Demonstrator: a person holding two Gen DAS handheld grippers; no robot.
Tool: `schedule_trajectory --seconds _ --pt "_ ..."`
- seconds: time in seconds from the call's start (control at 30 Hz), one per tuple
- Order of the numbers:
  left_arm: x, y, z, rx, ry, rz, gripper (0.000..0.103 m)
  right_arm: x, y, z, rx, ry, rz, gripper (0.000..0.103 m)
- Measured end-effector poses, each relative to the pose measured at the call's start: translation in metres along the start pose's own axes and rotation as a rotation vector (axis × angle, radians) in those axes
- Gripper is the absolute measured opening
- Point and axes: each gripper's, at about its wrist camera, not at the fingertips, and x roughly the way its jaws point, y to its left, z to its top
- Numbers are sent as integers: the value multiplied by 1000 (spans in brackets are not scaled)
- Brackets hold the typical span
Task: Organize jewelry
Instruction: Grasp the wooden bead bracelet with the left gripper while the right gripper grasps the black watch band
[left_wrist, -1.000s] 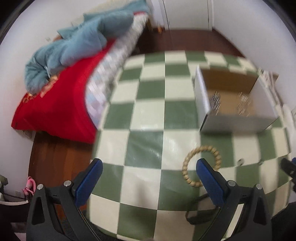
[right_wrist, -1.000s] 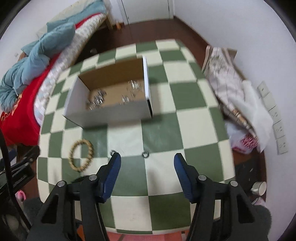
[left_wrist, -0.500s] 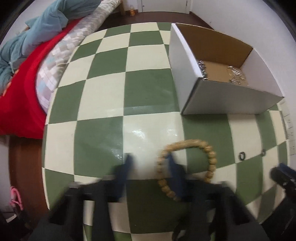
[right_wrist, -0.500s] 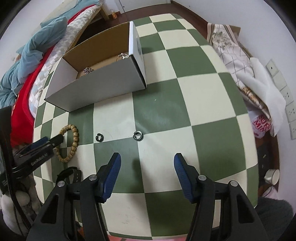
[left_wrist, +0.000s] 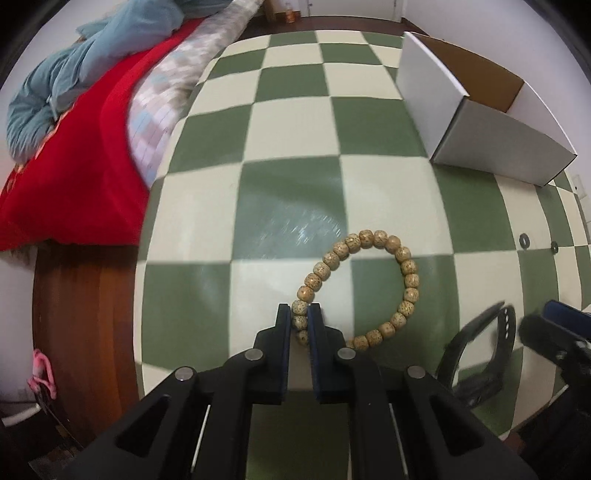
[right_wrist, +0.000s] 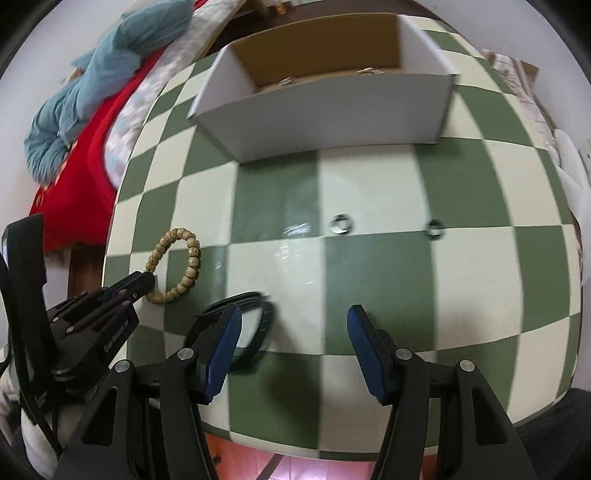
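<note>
An open cardboard box (right_wrist: 332, 110), white outside and brown inside, stands at the far side of a round table (right_wrist: 369, 288) covered in a glossy green-and-cream checked cloth; small metallic pieces (right_wrist: 369, 71) lie on its floor, only their tops showing over the near wall. In the left wrist view the box (left_wrist: 480, 122) sits far right, its contents hidden by the wall. A bracelet (left_wrist: 365, 291) of round, speckled tan wooden beads lies flat on the cloth in a loop, well in front of the box; the left gripper (left_wrist: 300, 321) has its two blue-padded fingers closed together on the beads at the loop's near left edge, as the right wrist view also shows (right_wrist: 147, 284). The right gripper (right_wrist: 293, 332) hangs with its fingers wide apart over the cloth, holding nothing. A black strap band (right_wrist: 255, 328), curved and perforated, lies just beside its left finger. Two small dark rings (right_wrist: 341, 223) (right_wrist: 434, 227) lie apart between the box and the right gripper. Beyond the table's left edge is a bed with a red cover (left_wrist: 74, 147) and a crumpled blue blanket (left_wrist: 92, 66).
</note>
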Motion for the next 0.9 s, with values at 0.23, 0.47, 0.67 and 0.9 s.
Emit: schedule_trajectory --seconds 0.23,0.47,0.67,0.9 --pt "-1 5 -9 3 7 1 6 19 20 -4 -63 55 -47 34" --pt "-3 2 -15 1 13 -8 6 21 21 -8 -139 78 -102 13" --pt "-6 -13 -16 14 13 -38 6 12 -5 -10 -149 88 -137 12" --pt "-10 -41 -15 45 11 -81 6 4 -36 -10 -117 85 -130 13"
